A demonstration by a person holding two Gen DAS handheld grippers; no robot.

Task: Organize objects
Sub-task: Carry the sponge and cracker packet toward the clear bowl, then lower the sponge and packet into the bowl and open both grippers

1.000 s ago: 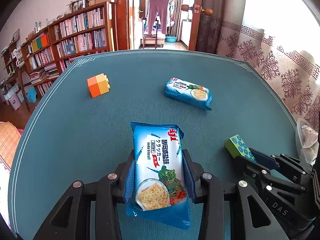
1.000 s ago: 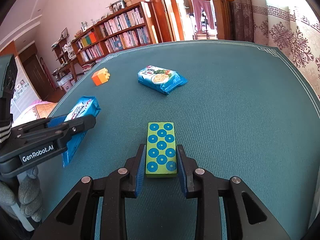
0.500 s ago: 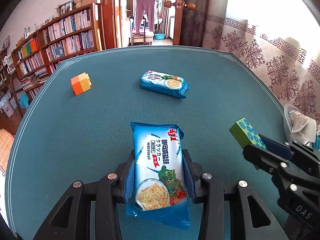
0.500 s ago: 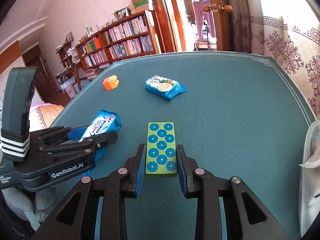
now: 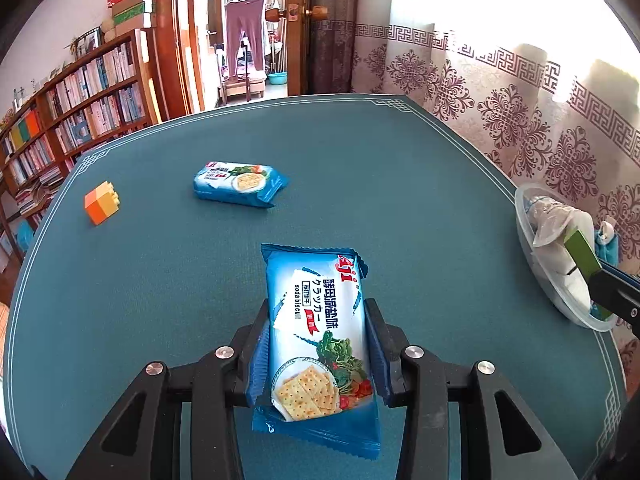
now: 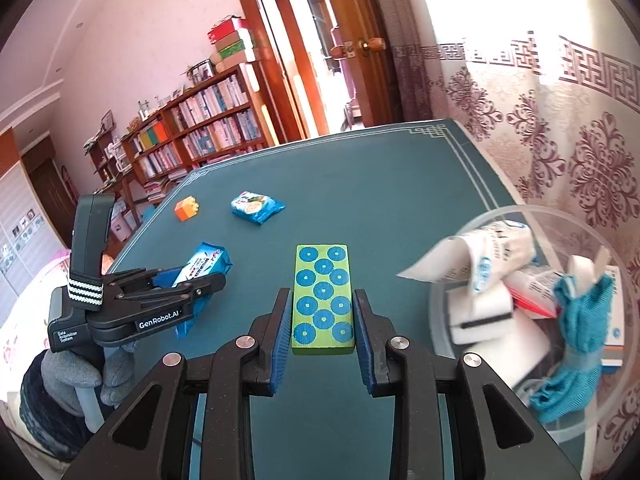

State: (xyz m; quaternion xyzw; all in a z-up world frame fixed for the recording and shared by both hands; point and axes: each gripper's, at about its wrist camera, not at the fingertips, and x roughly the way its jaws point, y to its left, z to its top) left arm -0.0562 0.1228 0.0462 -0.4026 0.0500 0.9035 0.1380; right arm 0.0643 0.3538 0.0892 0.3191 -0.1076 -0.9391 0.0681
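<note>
My left tool (image 5: 316, 344) is clamped on a blue cracker packet (image 5: 318, 336), both pads pressed against its long sides. The packet lies lengthwise between the fingers, its printed face up and its far end jutting past the fingertips. The tool is pitched down toward the desk (image 5: 400, 208) and carried above it. In the right wrist view my gloved left hand (image 6: 80, 372) grips the tool's handle at the near left, with the tool body reaching rightward over the desk edge.

My right tool (image 6: 322, 320) is closed on a green block with blue dots (image 6: 323, 298), pads tight on its two long edges, dotted face up. It also points down at a slant, held clear of the desk surface. In the left wrist view this block appears at the far right edge, over the clear tub (image 5: 536, 272).

The clear tub (image 6: 500, 216) sits at the right edge of the desk, just right of the block. It holds white wrappers, white blocks and a blue cloth (image 6: 580, 344).

Two items lie loose on the far left part of the desk: a second cracker packet (image 5: 239, 184) and, left of it and apart from it, an orange and yellow brick (image 5: 102, 207).
</note>
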